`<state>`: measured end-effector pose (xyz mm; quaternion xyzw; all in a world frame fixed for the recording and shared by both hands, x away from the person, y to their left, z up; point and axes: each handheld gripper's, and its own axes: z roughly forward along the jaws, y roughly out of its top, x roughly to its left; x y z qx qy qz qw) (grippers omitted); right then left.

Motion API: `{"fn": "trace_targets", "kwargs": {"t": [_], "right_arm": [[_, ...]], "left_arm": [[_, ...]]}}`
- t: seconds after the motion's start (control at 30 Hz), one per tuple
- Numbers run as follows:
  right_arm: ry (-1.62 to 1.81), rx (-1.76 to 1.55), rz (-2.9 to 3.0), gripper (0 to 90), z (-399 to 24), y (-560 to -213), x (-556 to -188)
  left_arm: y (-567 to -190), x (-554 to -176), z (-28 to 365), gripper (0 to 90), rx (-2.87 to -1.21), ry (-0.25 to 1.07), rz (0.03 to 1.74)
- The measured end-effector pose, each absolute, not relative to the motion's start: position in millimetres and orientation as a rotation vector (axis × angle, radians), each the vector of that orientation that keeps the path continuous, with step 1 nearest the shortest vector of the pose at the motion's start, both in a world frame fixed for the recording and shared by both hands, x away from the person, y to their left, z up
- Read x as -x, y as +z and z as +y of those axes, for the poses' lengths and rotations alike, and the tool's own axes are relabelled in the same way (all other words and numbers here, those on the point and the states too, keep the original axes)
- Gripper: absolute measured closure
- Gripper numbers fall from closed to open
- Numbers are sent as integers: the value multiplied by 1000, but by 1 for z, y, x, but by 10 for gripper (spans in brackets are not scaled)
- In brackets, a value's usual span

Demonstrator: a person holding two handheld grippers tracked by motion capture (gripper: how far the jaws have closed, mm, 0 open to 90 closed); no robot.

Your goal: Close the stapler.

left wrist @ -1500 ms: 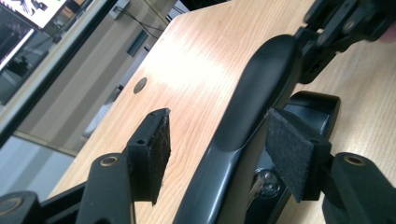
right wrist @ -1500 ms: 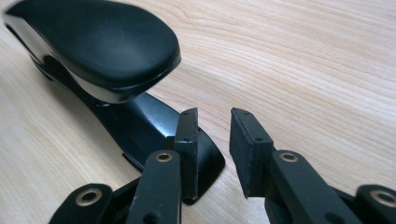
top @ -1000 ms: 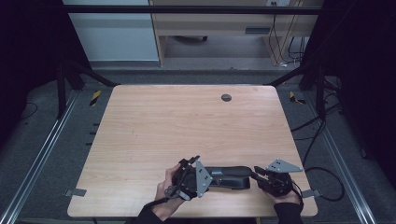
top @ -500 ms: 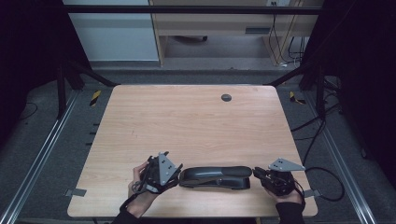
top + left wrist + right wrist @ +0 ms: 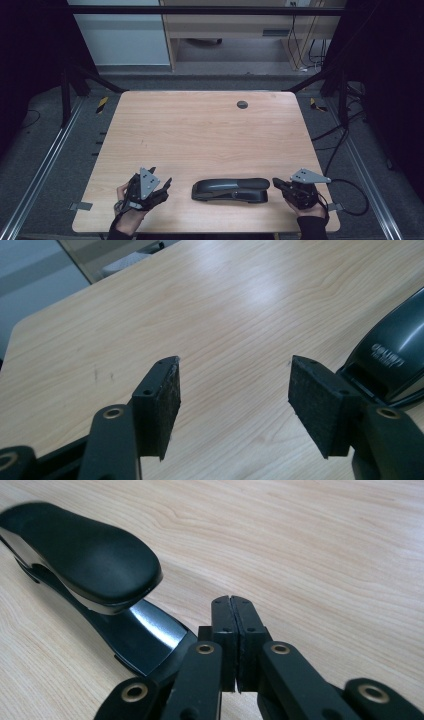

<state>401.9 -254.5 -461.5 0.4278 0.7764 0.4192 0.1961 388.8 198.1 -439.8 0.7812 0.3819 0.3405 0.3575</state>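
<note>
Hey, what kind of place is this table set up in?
Probably a lab or workshop recording station, not a home: a bare wooden table framed by metal rails on grey floor, loose cables under a desk behind, and a lone black stapler on top.

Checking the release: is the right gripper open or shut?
Shut and empty. In the right gripper view the right gripper has both pads pressed together, having just closed beside the black stapler.

stapler (image 5: pixel 230 190) lay on table (image 5: pixel 200 130) near its front edge | left gripper (image 5: pixel 150 190) well to its left | right gripper (image 5: pixel 285 188) just beside its right end | hole (image 5: pixel 242 104) far behind
</note>
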Motion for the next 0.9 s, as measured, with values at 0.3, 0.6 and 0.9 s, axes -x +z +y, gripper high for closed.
{"fn": "trace_targets", "kwargs": {"t": [0.3, 0.6, 0.9], "right_arm": [[1242, -1190, 2140, 900, -257, -450, -399], [1330, -1126, 2098, 900, -249, -431, -393], [1366, -1077, 2133, 900, -233, -427, -390]], "left_arm": [[-454, -384, 220, 360, -2012, 866, 1070], [-461, -389, 230, 362, -1991, 826, 1119], [-464, -392, 230, 362, -2008, 817, 1119]]}}
